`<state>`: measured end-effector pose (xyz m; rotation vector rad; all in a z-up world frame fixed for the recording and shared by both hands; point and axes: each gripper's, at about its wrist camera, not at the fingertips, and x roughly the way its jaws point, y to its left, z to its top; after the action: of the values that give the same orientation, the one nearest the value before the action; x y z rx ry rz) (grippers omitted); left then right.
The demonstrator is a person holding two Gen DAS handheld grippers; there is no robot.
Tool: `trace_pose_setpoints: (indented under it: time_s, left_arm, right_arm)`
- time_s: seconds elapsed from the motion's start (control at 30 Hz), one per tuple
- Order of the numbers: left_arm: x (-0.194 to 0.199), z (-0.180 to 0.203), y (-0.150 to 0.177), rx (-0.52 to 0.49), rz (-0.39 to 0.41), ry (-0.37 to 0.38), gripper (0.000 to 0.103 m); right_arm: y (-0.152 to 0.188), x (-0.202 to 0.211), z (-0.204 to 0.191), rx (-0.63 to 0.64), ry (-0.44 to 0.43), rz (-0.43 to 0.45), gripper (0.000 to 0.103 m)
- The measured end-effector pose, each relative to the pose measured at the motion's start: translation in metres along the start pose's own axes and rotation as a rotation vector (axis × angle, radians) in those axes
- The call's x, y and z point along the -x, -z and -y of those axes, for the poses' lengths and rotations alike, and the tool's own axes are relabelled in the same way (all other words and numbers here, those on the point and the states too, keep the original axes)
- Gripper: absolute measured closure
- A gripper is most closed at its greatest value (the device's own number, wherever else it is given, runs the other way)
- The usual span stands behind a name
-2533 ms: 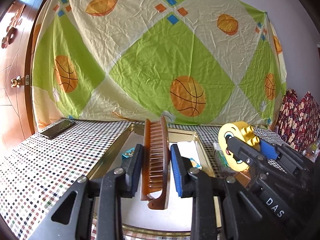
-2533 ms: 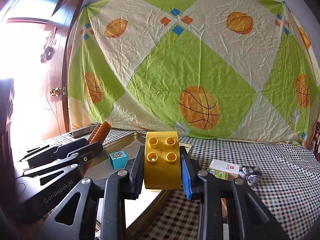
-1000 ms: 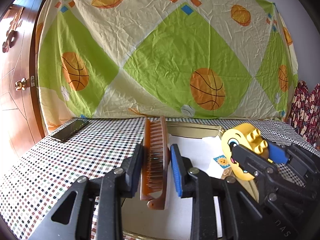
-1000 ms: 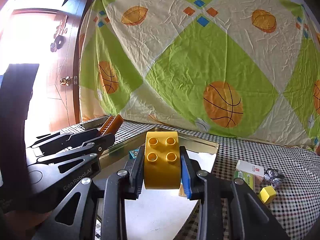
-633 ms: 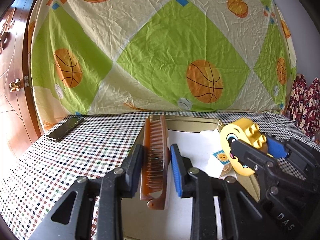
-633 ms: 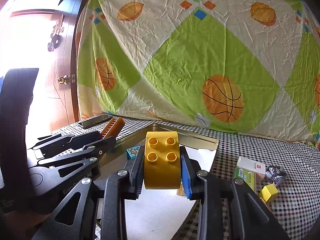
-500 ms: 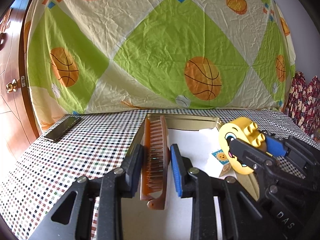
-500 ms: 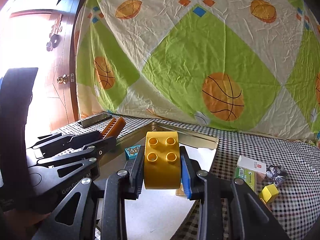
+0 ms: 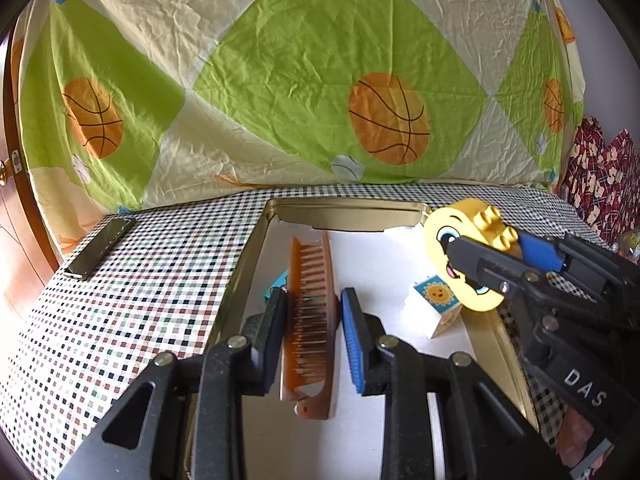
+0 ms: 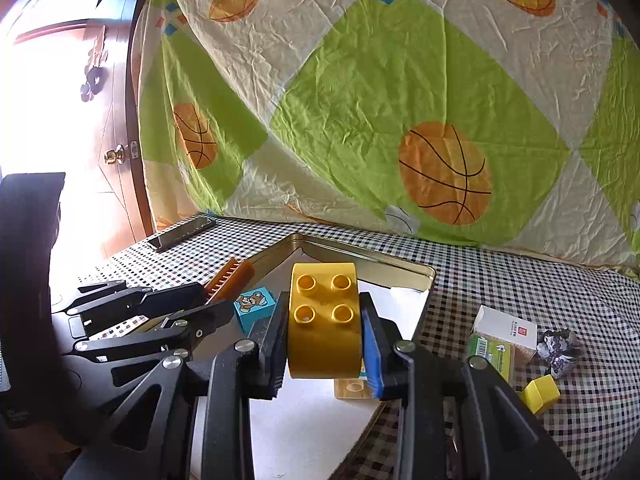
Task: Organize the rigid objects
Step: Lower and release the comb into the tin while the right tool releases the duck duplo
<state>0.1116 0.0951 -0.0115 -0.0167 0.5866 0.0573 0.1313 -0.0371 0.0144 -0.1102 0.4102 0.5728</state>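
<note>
Brown comb (image 9: 310, 312) sits on edge between left gripper (image 9: 312, 340) pads, jaws parted, blue pad clearly off it, other side can't tell. Comb over tray (image 9: 256, 248). Yellow block (image 10: 324, 320) pinched tight in right gripper (image 10: 324, 344), also above tray. Nearby in tray: blue bear cube (image 10: 255, 306), sun-face block (image 9: 434, 308). Phone (image 9: 100, 254) on checkered cloth at left; small box (image 10: 506, 330), yellow cube (image 10: 541, 393) off tray at right. Versus a second ago: both wrist views tipped down, more tray floor visible.
</note>
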Motion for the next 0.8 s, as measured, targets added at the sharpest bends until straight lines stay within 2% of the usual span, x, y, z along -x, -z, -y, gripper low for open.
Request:
trace_pose_setpoints:
  time_s: [0.43,0.8]
  left_arm:
    - [-0.015,0.008,-0.013,-0.076,-0.083,-0.009,0.077]
    - [-0.044,0.006,-0.019,-0.086,-0.216,0.021,0.077]
  right_arm:
    - [-0.015,-0.039,0.025,-0.045,-0.05,-0.157,0.069]
    - [-0.018,-0.068,0.025,0.002,-0.049,-0.267,0.069]
